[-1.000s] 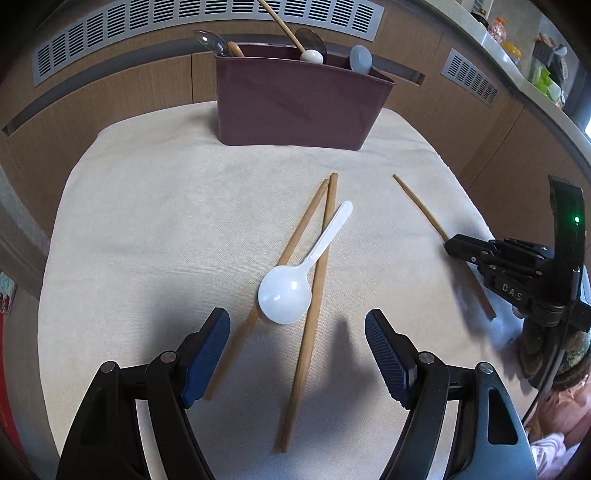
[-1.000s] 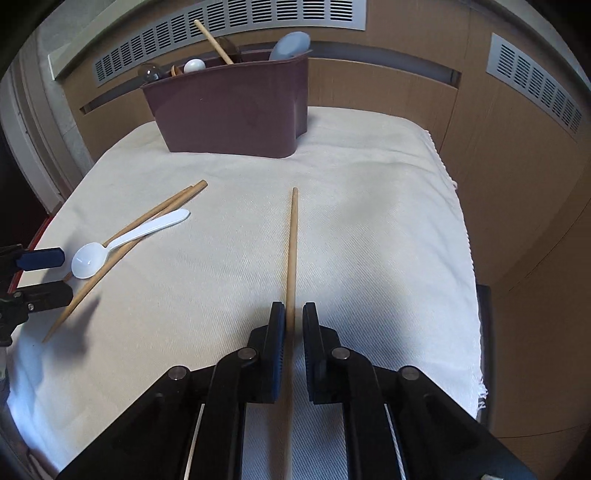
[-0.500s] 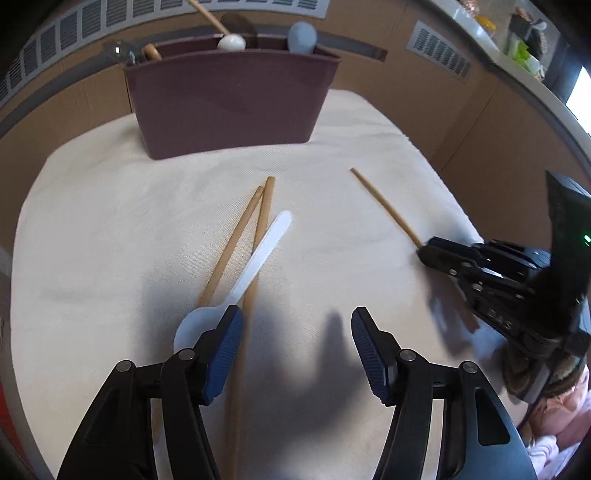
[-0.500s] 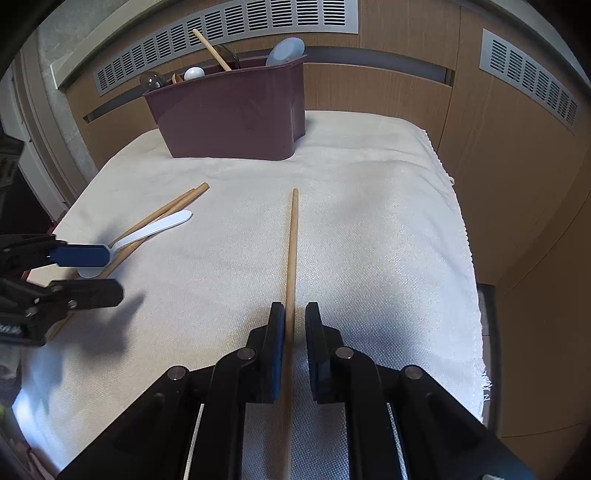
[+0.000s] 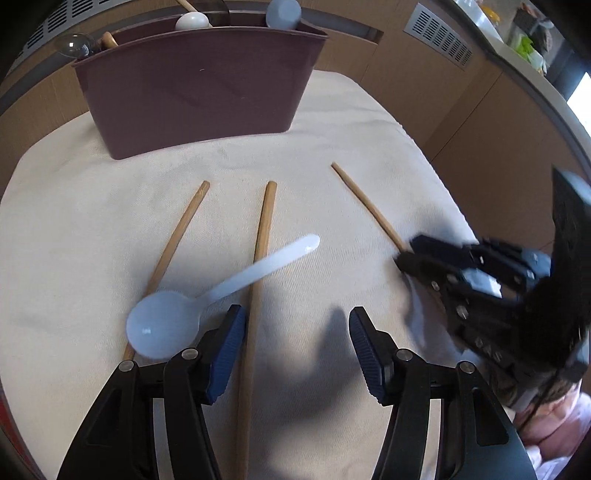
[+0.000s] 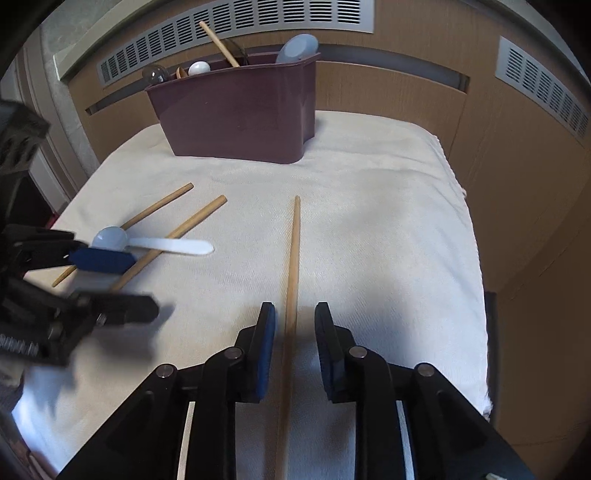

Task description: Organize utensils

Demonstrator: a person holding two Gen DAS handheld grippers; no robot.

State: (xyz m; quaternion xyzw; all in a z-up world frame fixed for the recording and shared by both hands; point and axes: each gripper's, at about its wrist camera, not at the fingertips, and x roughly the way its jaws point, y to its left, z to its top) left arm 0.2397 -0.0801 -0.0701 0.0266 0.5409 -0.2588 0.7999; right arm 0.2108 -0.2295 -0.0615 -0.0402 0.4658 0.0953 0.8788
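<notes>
A maroon utensil holder [image 5: 199, 88] stands at the back of the cloth, with spoons and a chopstick in it; it also shows in the right wrist view [image 6: 240, 110]. Two wooden chopsticks [image 5: 260, 236] [image 5: 173, 243] lie spread apart, and a white plastic spoon [image 5: 207, 299] lies across them. My left gripper [image 5: 297, 347] is open just above the near end of the middle chopstick. My right gripper [image 6: 294, 343] is open, its pads either side of a third chopstick [image 6: 293, 251] that lies on the cloth.
A white cloth [image 6: 388, 221] covers the table top. Wooden panels with vent grilles [image 6: 236, 33] stand behind it. The cloth's right edge drops off near the wall [image 6: 476, 258].
My right gripper has opened and let go of the chopstick. My left gripper moved forward and right; the spoon and the two chopsticks shifted, the chopsticks now spread apart.
</notes>
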